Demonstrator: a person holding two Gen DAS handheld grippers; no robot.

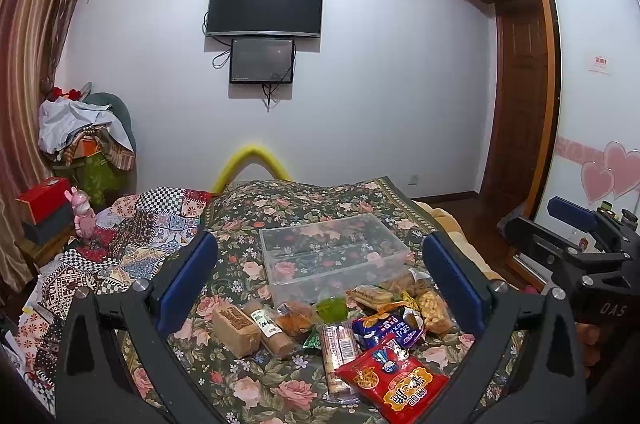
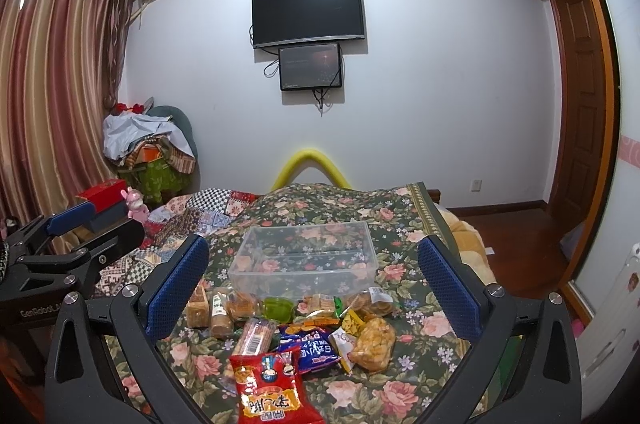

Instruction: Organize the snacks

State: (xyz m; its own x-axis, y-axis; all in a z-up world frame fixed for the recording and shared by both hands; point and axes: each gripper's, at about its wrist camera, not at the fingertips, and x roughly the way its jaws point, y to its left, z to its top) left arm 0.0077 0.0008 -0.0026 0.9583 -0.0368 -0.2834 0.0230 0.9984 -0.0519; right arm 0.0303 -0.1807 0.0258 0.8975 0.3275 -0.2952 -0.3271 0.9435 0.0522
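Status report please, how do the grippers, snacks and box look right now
Left gripper and right gripper both open, holding nothing. Snacks piled loose on the bedspread; clear box behind them, empty. Nothing blocking.

1. The left tool (image 1: 320, 280) hangs wide open, holding nothing, above a floral bedspread (image 1: 256, 224).
2. A clear plastic box (image 1: 334, 256) sits empty on the bed.
3. Snack packets lie scattered just before it, a red bag (image 1: 394, 384) nearest.
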